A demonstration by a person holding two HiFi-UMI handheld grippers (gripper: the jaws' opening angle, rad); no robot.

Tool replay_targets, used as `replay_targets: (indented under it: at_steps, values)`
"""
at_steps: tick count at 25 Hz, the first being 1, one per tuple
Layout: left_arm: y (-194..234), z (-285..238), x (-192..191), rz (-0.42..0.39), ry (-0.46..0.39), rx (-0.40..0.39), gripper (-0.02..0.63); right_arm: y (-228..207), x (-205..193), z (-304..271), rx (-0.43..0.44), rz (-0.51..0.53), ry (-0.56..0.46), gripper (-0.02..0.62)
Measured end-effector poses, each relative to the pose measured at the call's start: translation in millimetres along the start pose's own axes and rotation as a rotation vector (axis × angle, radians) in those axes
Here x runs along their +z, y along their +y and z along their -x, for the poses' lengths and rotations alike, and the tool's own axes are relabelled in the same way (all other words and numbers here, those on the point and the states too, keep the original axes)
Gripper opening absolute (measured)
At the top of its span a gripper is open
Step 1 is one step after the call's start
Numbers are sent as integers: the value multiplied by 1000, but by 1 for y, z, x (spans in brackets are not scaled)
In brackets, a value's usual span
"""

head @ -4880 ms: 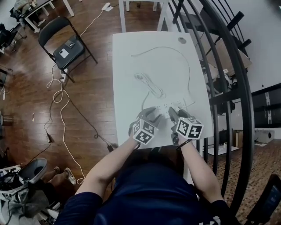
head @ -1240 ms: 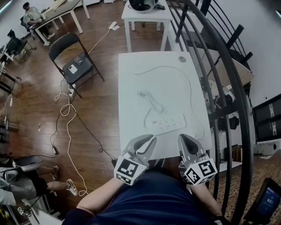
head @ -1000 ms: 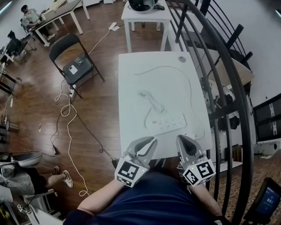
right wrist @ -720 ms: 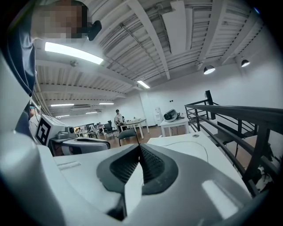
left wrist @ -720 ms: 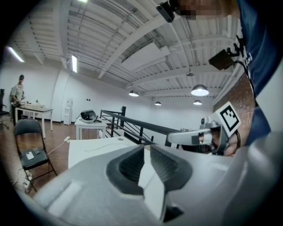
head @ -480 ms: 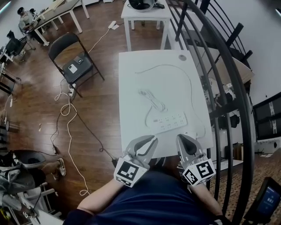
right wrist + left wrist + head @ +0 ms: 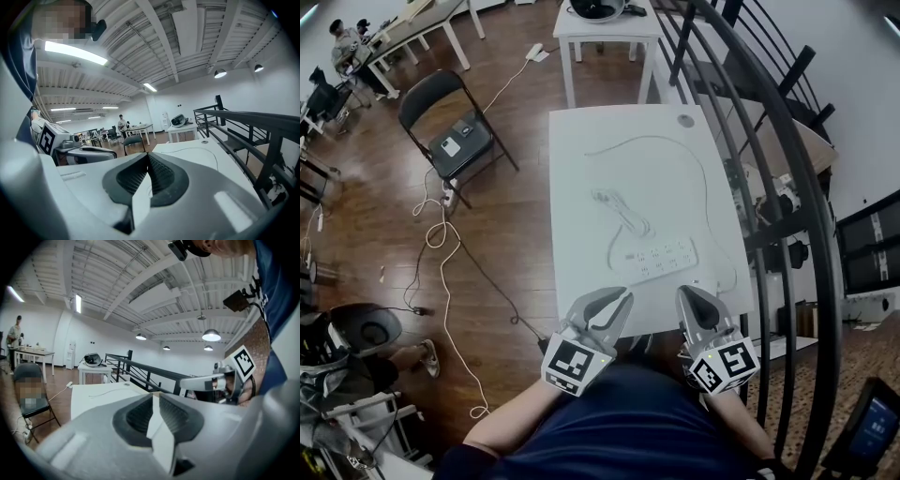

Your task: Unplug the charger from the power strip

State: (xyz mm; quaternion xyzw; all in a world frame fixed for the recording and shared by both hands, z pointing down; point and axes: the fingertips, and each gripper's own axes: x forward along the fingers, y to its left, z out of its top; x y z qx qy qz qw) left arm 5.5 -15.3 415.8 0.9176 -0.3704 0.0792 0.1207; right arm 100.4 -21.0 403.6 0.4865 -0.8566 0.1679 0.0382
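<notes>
**Wood floor, white table: both claws closed and empty, just short of the strip**

Dark wooden flooring [image 7: 506, 216] surrounds a white rectangular table [image 7: 581, 141]. In the head view a black metal stair railing [image 7: 769, 187] runs along the right claw's side, and a black folding chair [image 7: 441, 131] stands well out on the left claw's side.

The left claw [image 7: 622, 296] and the right claw [image 7: 682, 294] sit side by side over the table's near edge. They are apart from each other and both point along the tabletop. Just ahead of their tips lies the white multi-socket power strip [image 7: 661, 258], and neither claw touches it. Farther ahead, on the left claw's side of the strip, lies the white charger with its thin lead [image 7: 619, 208]. From this height it is too small to tell whether any plug sits in a socket.

The left gripper view adds what the head view cannot show. That claw's dark ribbed pads [image 7: 138, 416] are drawn together with nothing between them. The same view also catches the right claw off to its right, and round ceiling lamps [image 7: 211, 335] overhead.

The right gripper view shows its own jaws fully closed on nothing. The left claw sits off to its left, and a distant standing person [image 7: 121, 121] is beside some tables. Neither gripper view shows the strip; only a far stretch of tabletop shows above each claw's grey body.
</notes>
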Motion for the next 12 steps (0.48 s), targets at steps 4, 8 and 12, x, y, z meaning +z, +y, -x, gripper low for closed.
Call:
replay_targets:
  at_steps: [4, 8, 12]
  values:
    - [0, 0, 0, 0, 0, -9, 46, 2, -1, -1, 1, 4, 1, 11]
    - [1, 1, -1, -1, -1, -14, 44, 4, -2, -3, 0, 5, 2, 11]
    - [2, 4, -1, -3, -2, -12, 45, 6, -2, -4, 1, 8, 2, 11]
